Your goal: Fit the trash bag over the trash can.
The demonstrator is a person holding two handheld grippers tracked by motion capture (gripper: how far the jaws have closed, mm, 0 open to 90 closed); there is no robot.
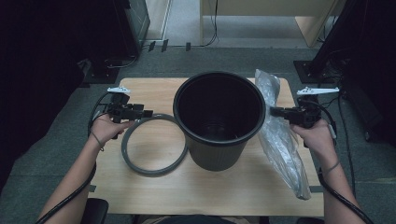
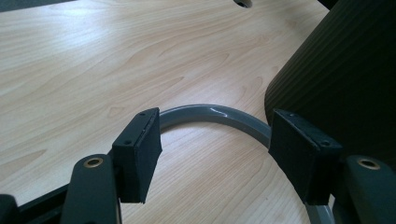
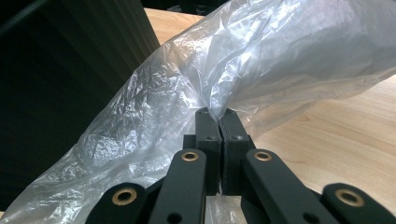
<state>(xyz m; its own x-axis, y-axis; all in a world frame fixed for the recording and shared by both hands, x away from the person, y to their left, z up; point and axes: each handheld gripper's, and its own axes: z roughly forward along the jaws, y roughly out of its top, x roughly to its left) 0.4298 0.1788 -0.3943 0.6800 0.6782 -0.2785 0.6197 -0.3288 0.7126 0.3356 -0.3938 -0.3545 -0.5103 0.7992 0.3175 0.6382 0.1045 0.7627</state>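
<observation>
**Materials and finishes on the work surface**

The surface (image 1: 154,93) is pale wood-grain laminate, smooth with a soft sheen. A black plastic bin (image 1: 218,122) has matt, finely ribbed walls. The grey ring (image 1: 152,144) beside it is smooth plastic with a glossy highlight along its curve. The bag (image 3: 261,70) is thin clear plastic film, crinkled and shiny. The gripper jaws are matt black with dull rubbery pads and brass-coloured rivets.

The left gripper (image 2: 212,156) is hovering with jaws wide apart over the grey ring (image 2: 219,114), beside the black bin (image 2: 341,74) on the wooden table (image 2: 116,60).
</observation>
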